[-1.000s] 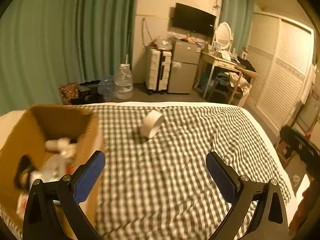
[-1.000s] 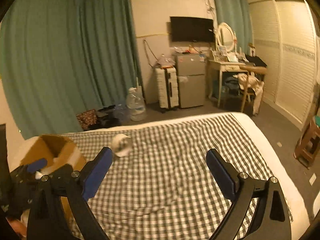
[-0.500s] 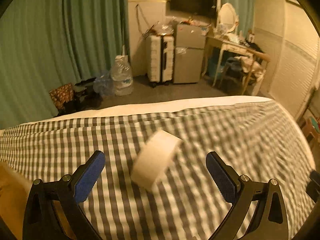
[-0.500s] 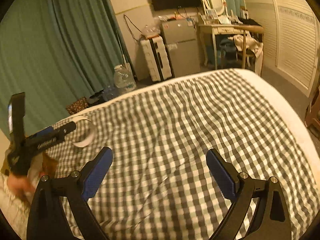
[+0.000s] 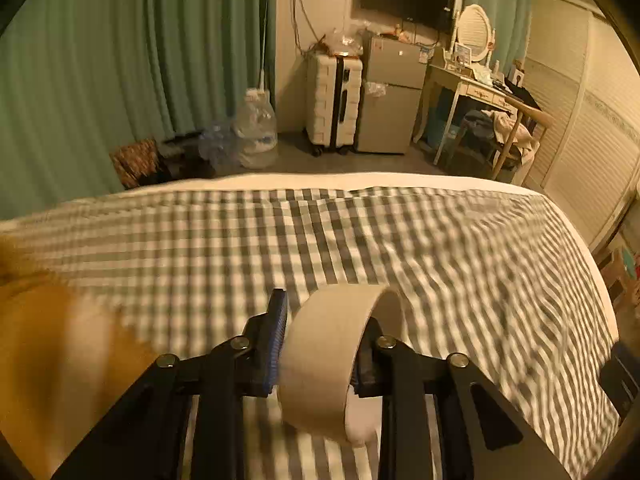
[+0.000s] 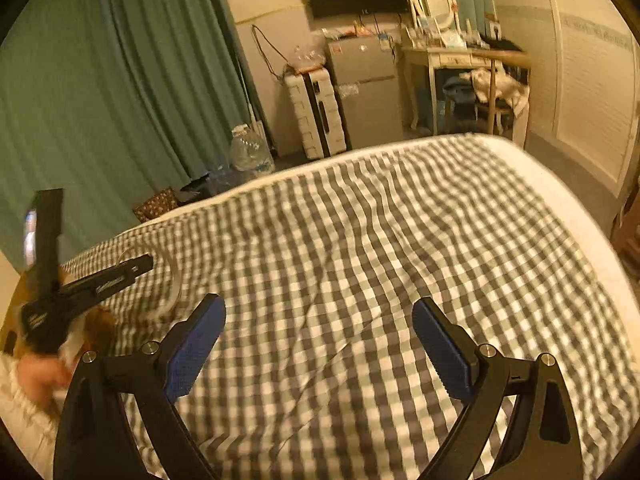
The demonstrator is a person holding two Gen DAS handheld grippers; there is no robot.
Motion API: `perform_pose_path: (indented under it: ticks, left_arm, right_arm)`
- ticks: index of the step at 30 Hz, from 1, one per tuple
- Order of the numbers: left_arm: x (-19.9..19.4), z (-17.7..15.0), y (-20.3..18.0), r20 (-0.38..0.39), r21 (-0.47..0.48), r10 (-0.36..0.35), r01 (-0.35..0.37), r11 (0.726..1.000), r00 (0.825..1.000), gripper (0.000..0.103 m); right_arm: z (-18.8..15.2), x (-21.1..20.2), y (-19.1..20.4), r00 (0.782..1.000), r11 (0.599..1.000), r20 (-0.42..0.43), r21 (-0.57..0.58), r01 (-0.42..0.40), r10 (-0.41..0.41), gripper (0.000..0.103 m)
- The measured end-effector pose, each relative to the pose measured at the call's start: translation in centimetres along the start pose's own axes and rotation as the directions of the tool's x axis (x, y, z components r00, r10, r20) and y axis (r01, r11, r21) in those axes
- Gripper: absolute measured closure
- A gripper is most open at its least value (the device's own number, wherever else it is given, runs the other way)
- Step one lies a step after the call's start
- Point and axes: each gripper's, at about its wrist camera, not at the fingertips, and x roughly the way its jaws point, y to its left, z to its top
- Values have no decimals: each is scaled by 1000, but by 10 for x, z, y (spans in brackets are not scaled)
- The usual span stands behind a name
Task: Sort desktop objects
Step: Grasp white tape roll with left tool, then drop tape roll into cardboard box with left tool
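Note:
A white tape roll (image 5: 328, 360) stands on edge on the grey-and-white checked bed cover (image 5: 440, 264). My left gripper (image 5: 324, 320) is closing across the roll's width. Its left blue pad (image 5: 276, 344) lies against one side, and the right finger (image 5: 370, 356) is half hidden behind the other side. In the right wrist view the left gripper (image 6: 100, 284) shows at the far left, held by a hand (image 6: 36, 372), with the roll (image 6: 170, 280) blurred at its tip. My right gripper (image 6: 318, 306) hovers open over bare cover with nothing between its fingers.
A brown cardboard box (image 5: 44, 344) sits blurred at the left, close to the left gripper. The bed's far edge (image 5: 320, 179) drops to a floor with a water jug (image 5: 256, 136), a white suitcase (image 5: 334, 104), a small fridge (image 5: 390, 100) and a desk (image 5: 472, 88).
The left gripper swung right from the box, came down over the tape roll and narrowed its jaws around it. The right gripper sank toward the bed cover and stayed open.

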Motion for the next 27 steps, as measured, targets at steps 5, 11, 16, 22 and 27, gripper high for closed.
perform_pose_path:
  ticks: [5,11,16,22,27]
  left_arm:
    - [-108,-15,-6,100,32,-24,21,999,995,80]
    - [-202,-31,8,167,72,-37,25,997,985,80]
    - [-246,-31,53,180,19,36,-40,999,983,80]
    - [-250,-34,126,156,-58,157,-149,987,975,80]
    - [-215,-45,177,64,-115,156,-148,982,986,66]
  right_arm:
    - [-9,-63,22,999,999,38,6,-39,39,8]
    - [-21,-135,59,991,996,103,-49,-79,84,8]
    - [-36,-169,99,986,987,104,-108,-117,128,8]
    - [-47,-171,144,987,973,79,-199,-121,139,8]
    - [-56,-154,170,989,965,26,-223,-138,147,8]
